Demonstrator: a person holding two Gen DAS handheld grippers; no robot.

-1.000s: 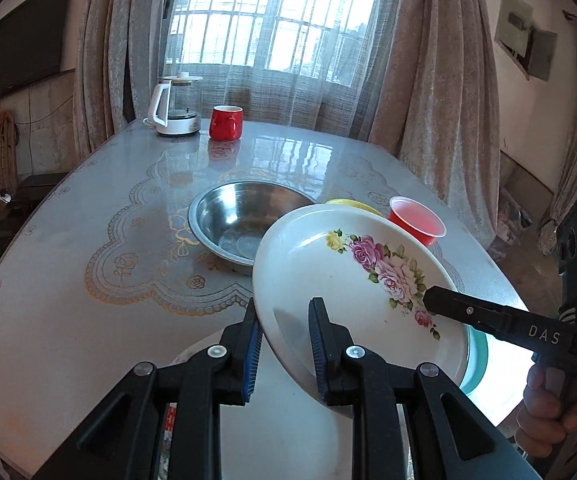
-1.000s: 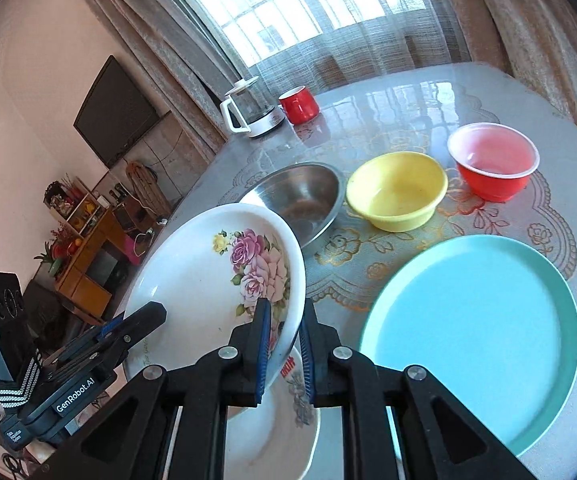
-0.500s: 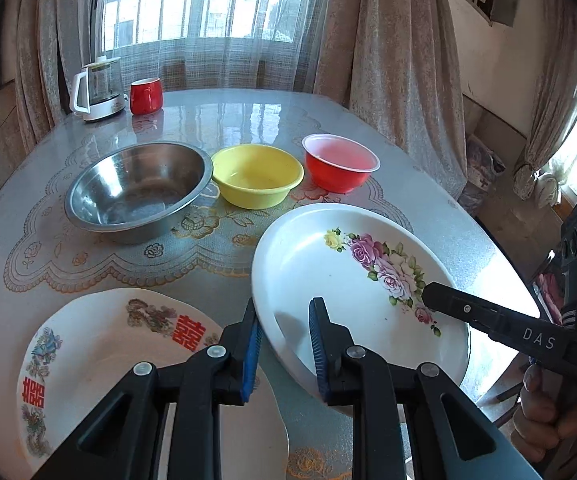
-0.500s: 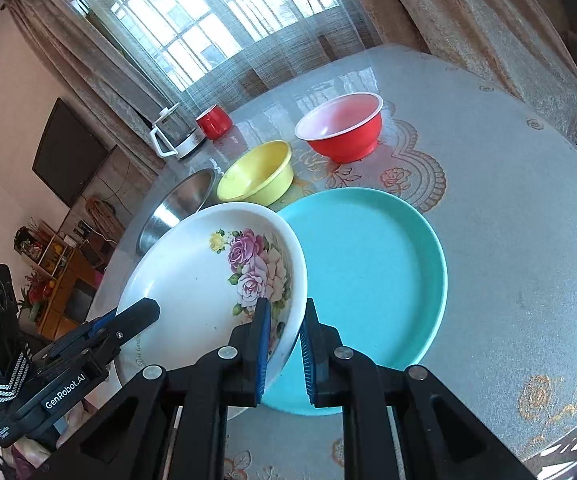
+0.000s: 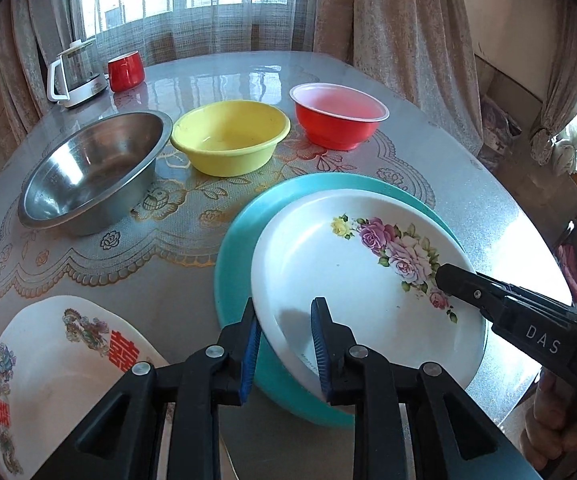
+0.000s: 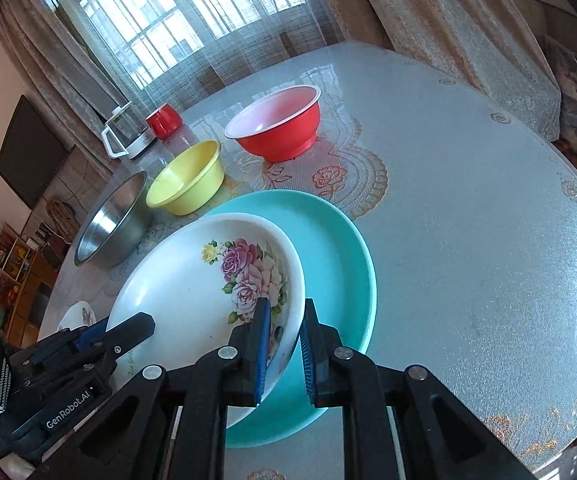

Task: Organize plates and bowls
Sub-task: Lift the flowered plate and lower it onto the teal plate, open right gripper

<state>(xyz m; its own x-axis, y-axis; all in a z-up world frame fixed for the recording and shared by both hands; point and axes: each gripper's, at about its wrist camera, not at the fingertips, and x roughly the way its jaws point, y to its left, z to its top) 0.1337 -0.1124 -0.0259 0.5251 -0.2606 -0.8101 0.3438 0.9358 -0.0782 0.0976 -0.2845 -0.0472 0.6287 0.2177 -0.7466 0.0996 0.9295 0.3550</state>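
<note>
A white plate with painted roses [image 5: 328, 264] lies tilted on top of a teal plate [image 5: 236, 240] at the table's near right. My left gripper [image 5: 284, 312] is shut on the white plate's near-left rim, one pad under it and one inside it. My right gripper [image 6: 286, 308] is shut on the opposite rim of the rose plate [image 6: 192, 280], just over the teal plate [image 6: 336, 240]. Each gripper shows in the other's view: the right one [image 5: 448, 276] and the left one [image 6: 136, 326].
Behind the plates stand a steel bowl [image 5: 88, 172], a yellow bowl [image 5: 228, 140] and a red bowl [image 5: 336, 120] in a row. A white plate with red characters [image 5: 56, 364] lies near left. A kettle [image 5: 74, 74] and red mug [image 5: 126, 66] stand far back.
Both grippers carried the rose plate to the right and down, from above the plate with red characters to the teal plate, where it now rests low.
</note>
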